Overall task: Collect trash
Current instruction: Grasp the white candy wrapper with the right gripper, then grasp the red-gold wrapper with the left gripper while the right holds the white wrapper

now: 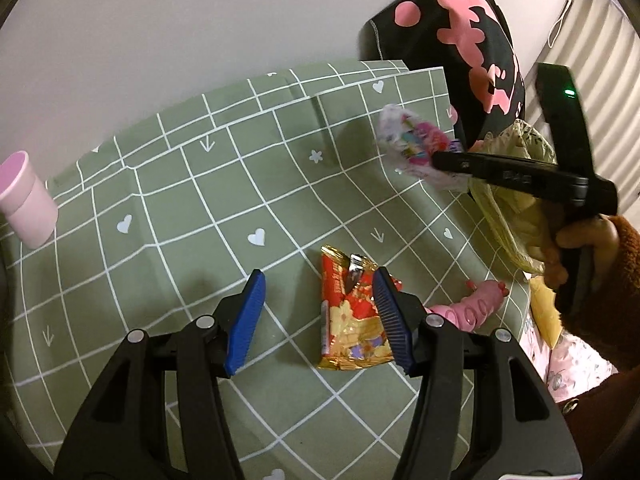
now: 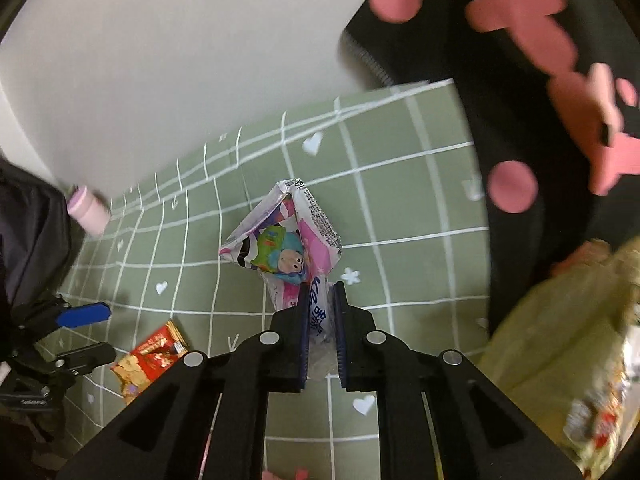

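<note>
A red and gold snack wrapper (image 1: 352,320) lies flat on the green checked tablecloth (image 1: 160,200). My left gripper (image 1: 319,273) hovers over it, open, with the wrapper between the jaws and only the right pad overlapping it. My right gripper (image 2: 322,286) is shut on the lower end of a white and pink cartoon wrapper (image 2: 280,236), which hangs above the cloth. In the left wrist view that wrapper (image 1: 412,140) is held up at the right, next to a yellow-green plastic bag (image 1: 508,200). The red wrapper (image 2: 150,360) also shows at the lower left of the right wrist view.
A pink cup (image 1: 26,200) stands at the cloth's far left. A black bag with pink shapes (image 1: 460,40) stands at the back right. A pink toy-like item (image 1: 476,304) lies at the right edge. A person's hand in a brown sleeve (image 1: 600,280) holds the right gripper. A white wall runs behind.
</note>
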The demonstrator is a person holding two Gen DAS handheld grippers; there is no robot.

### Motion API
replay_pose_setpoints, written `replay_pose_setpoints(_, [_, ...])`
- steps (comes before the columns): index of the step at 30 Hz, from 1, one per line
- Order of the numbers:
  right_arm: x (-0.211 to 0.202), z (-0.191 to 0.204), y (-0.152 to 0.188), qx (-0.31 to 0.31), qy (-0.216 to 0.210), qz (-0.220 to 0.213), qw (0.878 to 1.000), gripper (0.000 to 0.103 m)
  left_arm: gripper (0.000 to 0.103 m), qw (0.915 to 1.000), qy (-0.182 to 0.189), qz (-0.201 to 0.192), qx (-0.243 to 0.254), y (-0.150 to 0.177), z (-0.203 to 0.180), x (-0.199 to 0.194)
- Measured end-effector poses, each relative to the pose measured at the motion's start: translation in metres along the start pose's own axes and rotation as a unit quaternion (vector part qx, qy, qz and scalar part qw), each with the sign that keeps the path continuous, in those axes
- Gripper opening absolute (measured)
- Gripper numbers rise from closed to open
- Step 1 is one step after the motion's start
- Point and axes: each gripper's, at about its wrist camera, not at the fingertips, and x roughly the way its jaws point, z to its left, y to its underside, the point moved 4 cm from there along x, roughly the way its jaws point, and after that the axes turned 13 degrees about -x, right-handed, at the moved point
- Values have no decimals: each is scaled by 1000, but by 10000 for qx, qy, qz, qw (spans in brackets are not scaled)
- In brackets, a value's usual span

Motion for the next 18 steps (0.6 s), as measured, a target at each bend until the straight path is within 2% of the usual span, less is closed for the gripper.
replay_pose_setpoints(7, [-35, -8, 7, 297, 225, -313, 9988, 12, 53, 10000, 60, -30, -66, -8, 10, -5])
replay_pose_setpoints(10, [-51, -10, 13, 355, 270, -448, 9980, 12, 53, 9995, -58, 154, 277, -5, 2, 5])
replay_pose_setpoints(14, [-66, -13, 21, 445, 304, -547, 9970, 12, 53, 9945, -200, 499, 902, 7, -21, 23])
replay_pose_setpoints(18, [-78, -11, 25, 455, 381, -646, 9961, 12, 51, 9919, -350, 805, 919, 18, -27, 39])
